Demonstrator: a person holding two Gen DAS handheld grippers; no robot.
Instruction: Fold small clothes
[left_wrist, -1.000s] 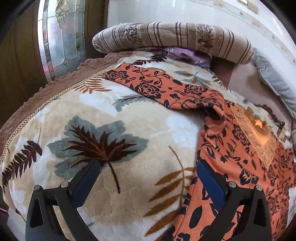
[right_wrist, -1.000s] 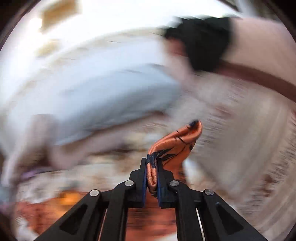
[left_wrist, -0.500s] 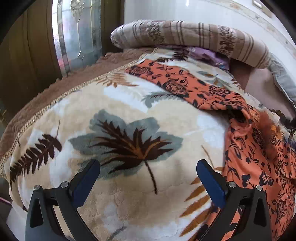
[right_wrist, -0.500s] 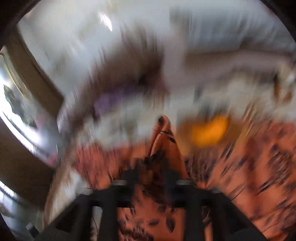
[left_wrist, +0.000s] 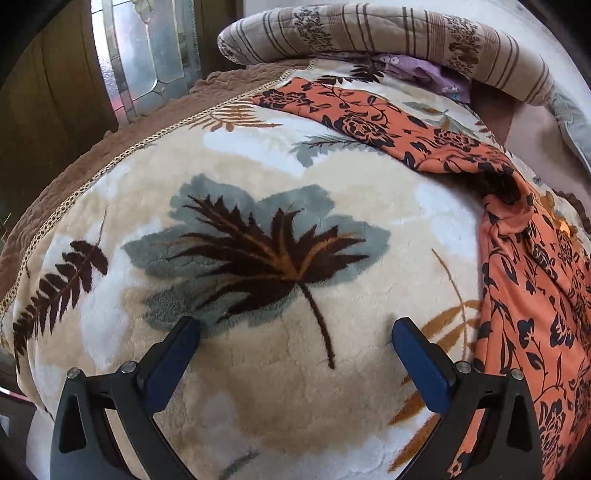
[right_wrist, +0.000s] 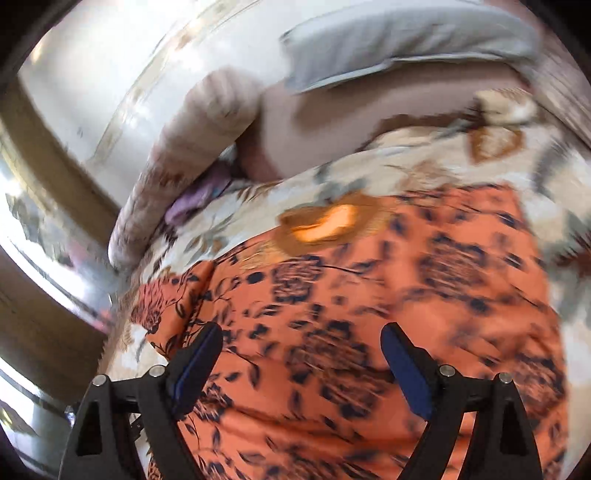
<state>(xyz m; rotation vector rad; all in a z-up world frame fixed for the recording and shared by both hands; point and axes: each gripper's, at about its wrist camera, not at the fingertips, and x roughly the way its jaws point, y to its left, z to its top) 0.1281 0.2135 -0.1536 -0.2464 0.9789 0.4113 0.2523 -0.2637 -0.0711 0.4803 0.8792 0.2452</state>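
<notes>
An orange garment with dark floral print (left_wrist: 532, 280) lies on a cream leaf-patterned blanket (left_wrist: 258, 184). One sleeve (left_wrist: 354, 114) stretches toward the far left. In the left wrist view the garment lies right of my left gripper (left_wrist: 293, 332), which is open and empty over bare blanket. In the right wrist view, which is blurred, the garment (right_wrist: 369, 332) fills the lower half, with a gold neckline patch (right_wrist: 325, 225). My right gripper (right_wrist: 301, 339) is open just above the garment's body, holding nothing.
A striped bolster pillow (left_wrist: 388, 33) lies along the bed's far edge, with purple cloth (left_wrist: 424, 70) under it. A grey pillow (right_wrist: 399, 40) lies at the far right. A brown quilted border (left_wrist: 110, 140) and a glass-panelled wooden door (left_wrist: 147, 55) are at left.
My right gripper, earlier shut on a fold of the orange garment, has swung over the garment and opened, letting the cloth go. My left gripper stayed open and shifted left, away from the garment.
</notes>
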